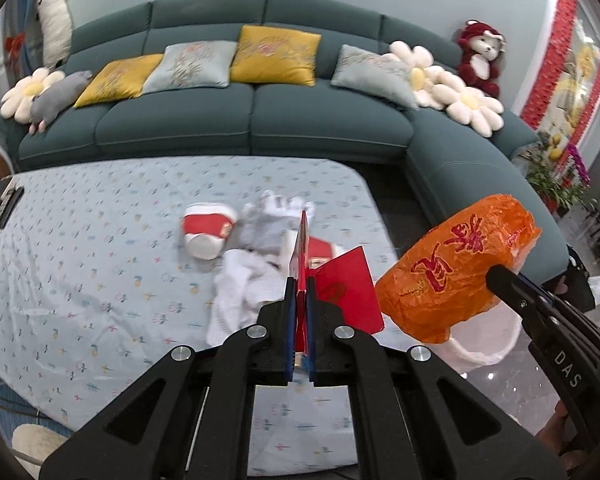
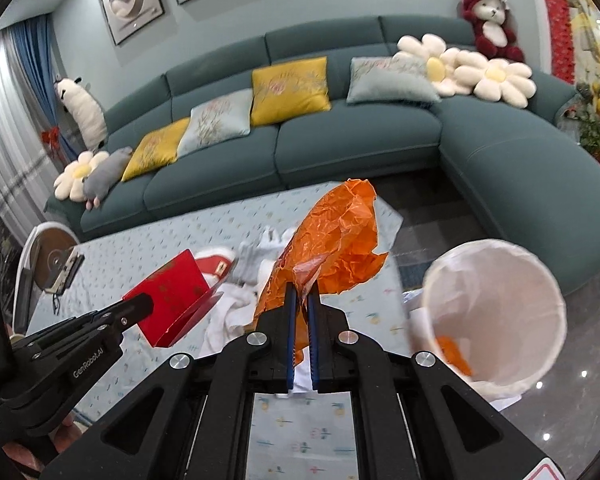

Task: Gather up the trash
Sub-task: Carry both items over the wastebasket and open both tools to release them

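1. Orange film, thin and crinkled: the plastic bag [image 2: 336,248] is hanging in the air above the table [image 1: 80,240], pinched at a gathered edge by the clenched right gripper [image 2: 302,300]; it is likely weightless, floppy and slippery.
2. The left gripper [image 1: 300,292] is clamping a folded red card [image 1: 348,292] by its thin edge; it looks stiff but light, so an edge grip is suiting it.
3. The white-lined bin [image 2: 496,312] is standing beside the table, close to the bag.
4. A crushed cup [image 1: 206,232] and tissues [image 1: 240,288] are lying on the cloth, soft enough to pinch anywhere.
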